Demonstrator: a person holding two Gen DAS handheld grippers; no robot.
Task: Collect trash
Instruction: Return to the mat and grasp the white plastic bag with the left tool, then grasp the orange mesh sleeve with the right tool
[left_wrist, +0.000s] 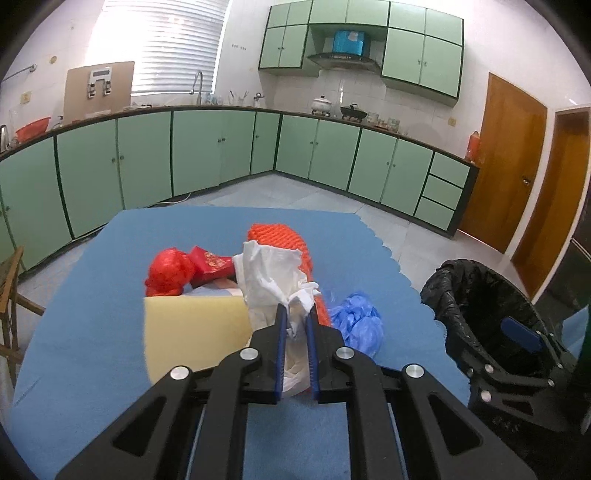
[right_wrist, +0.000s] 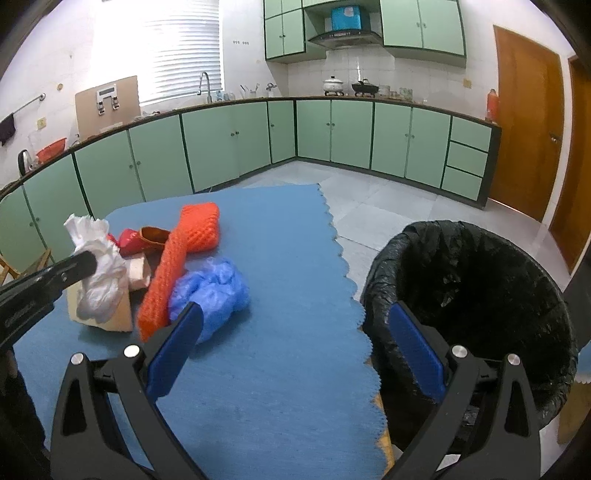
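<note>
My left gripper is shut on a crumpled white plastic bag and holds it above the blue mat; the bag also shows in the right wrist view. On the mat lie an orange foam net, a crumpled blue plastic bag, a red plastic bag, a red box and a beige box. My right gripper is open and empty, above the mat's right edge beside the black-lined trash bin.
The trash bin stands on the floor to the right of the table. Green kitchen cabinets line the far walls. A wooden door is at the right. A wooden chair stands left of the table.
</note>
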